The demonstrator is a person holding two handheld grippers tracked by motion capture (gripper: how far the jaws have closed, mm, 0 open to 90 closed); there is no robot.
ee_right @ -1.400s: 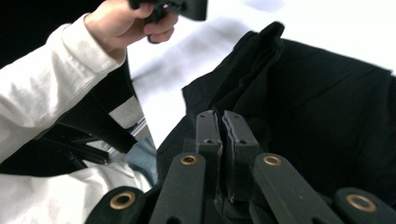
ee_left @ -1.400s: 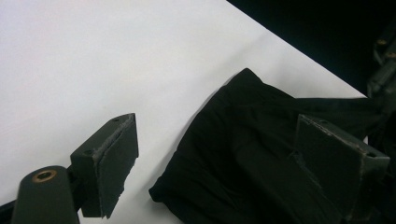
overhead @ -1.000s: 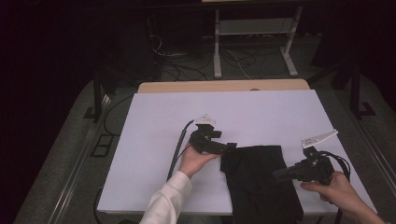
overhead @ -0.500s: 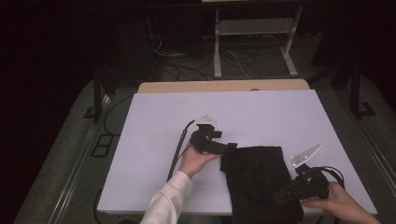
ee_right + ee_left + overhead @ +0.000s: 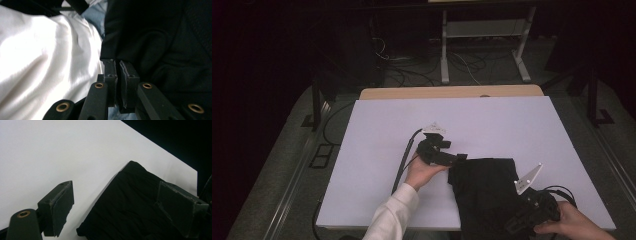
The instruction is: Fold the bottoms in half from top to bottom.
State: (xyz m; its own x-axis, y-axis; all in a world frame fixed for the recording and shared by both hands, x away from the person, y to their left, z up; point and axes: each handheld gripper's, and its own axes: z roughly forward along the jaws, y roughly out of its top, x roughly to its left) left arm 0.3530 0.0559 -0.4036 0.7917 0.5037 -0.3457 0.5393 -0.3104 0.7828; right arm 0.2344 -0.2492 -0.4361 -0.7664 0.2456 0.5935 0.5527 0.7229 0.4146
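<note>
Left claw (image 5: 458,158) rests low on the white desk (image 5: 377,150), its jaws spread wide; in the left gripper view the black cloth (image 5: 130,207) lies between and ahead of them, one corner (image 5: 132,163) pointing away. Right claw (image 5: 118,70) sits at the near desk edge, jaws pressed together on a fold of that cloth's edge. From the high view, the cloth (image 5: 487,192) stretches flat between both claws, with the person's white sleeve (image 5: 394,215) beside the left one.
</note>
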